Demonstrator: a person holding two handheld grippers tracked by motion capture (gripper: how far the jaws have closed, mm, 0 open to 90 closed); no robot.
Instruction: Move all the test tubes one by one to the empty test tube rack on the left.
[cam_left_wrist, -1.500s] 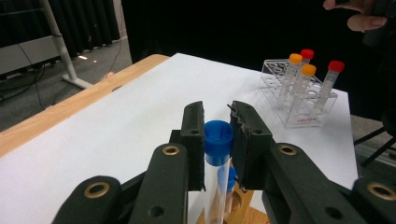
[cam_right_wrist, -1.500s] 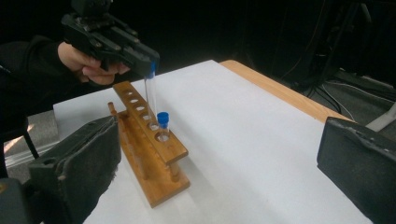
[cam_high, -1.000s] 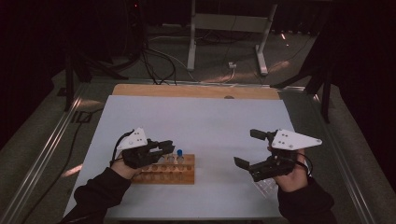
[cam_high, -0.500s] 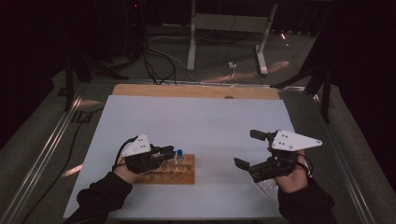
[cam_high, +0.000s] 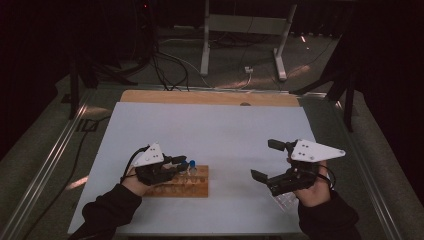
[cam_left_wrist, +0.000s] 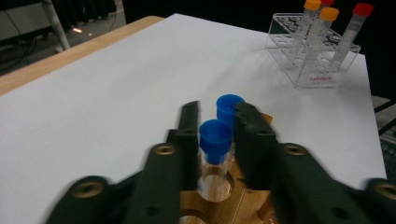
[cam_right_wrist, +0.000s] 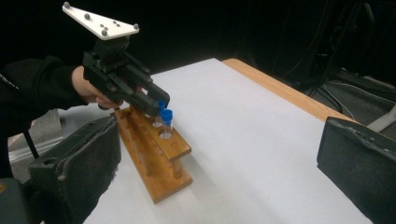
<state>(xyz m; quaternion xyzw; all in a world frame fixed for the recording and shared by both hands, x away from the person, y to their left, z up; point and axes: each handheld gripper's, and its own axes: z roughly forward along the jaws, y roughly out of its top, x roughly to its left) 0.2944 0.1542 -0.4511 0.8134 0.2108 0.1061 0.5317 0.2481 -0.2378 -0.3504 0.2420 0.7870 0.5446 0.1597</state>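
Left gripper (cam_left_wrist: 215, 122), jaws just opening around a blue-capped tube (cam_left_wrist: 215, 142) seated in the wooden rack (cam_high: 182, 182) near the table's front edge; right gripper (cam_high: 272, 162) wide open, empty, over bare sheet.

The rack (cam_right_wrist: 154, 158) is made of varnished wood with a warm, slightly glossy finish. The tubes (cam_left_wrist: 215, 158) standing in it are of clear glass or plastic, capped in matt blue plastic. The table (cam_high: 215, 130) is covered by a smooth, matt white sheet, edged by bare pale wood. A second rack (cam_left_wrist: 310, 56) is formed from transparent, glossy plastic. The right gripper (cam_right_wrist: 219, 163) is faced with rough, frayed black pads.
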